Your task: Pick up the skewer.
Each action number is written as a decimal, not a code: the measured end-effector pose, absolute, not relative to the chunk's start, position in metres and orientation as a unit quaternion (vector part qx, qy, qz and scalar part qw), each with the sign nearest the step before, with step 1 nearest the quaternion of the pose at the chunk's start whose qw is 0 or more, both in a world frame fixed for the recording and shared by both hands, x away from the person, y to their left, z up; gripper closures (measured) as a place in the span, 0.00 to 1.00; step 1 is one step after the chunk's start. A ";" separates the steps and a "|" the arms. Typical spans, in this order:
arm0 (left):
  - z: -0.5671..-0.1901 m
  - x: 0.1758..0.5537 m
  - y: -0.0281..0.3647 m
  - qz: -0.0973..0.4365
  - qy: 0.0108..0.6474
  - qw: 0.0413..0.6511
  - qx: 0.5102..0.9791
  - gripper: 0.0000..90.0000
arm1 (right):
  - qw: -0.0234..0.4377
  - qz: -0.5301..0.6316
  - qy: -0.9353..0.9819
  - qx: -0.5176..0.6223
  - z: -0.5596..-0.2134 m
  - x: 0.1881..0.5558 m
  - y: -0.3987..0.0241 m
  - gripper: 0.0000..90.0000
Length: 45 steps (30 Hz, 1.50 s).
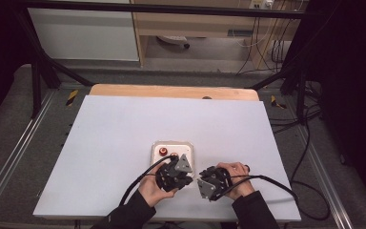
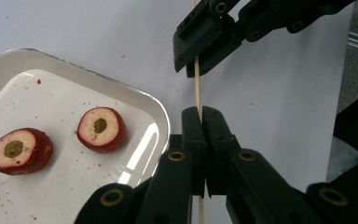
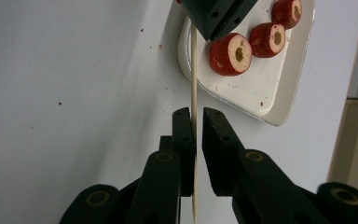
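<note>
A thin wooden skewer (image 2: 197,88) runs between both grippers above the table. My left gripper (image 2: 201,112) is shut on one part of it, and in the high view it sits at the tray's near edge (image 1: 187,177). My right gripper (image 3: 195,112) is shut on the skewer (image 3: 194,70) a short way along, facing the left one (image 1: 201,179). A white tray (image 2: 135,91) beside them holds round red fruit slices with pale flesh and greenish centres (image 2: 100,128) (image 2: 21,150). In the right gripper view, three slices (image 3: 230,53) lie on the tray (image 3: 279,93).
The tray (image 1: 171,144) stands near the front middle of a pale sheet over a wooden table (image 1: 171,90). Black cables (image 1: 276,183) trail from both grippers toward the front. Small red crumbs dot the sheet around the tray.
</note>
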<state>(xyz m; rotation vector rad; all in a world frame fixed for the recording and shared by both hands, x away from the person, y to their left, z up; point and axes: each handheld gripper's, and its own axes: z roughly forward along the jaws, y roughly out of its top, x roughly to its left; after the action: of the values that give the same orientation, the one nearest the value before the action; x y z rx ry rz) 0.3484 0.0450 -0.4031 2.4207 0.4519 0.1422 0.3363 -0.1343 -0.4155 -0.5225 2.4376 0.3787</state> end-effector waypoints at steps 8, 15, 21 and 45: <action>-0.403 0.350 0.045 0.052 0.173 0.332 0.926 0.98 | 0.313 0.136 0.914 -0.221 -0.414 0.336 -0.135 0.98; -0.401 0.351 0.048 0.052 0.175 0.330 0.926 0.96 | 0.318 0.126 0.911 -0.232 -0.410 0.335 -0.133 0.99; -0.394 0.357 0.057 0.038 0.191 0.297 0.935 0.82 | 0.330 0.116 0.907 -0.234 -0.405 0.334 -0.131 0.98; -0.400 0.357 0.052 0.033 0.196 0.238 0.951 0.98 | 0.342 0.101 0.903 -0.240 -0.403 0.332 -0.113 0.88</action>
<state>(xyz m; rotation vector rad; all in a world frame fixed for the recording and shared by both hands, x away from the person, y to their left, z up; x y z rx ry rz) 0.3567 0.0519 -0.3996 2.6041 0.5379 0.0898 0.3321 -0.1131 -0.4027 -0.6251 2.3483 0.2632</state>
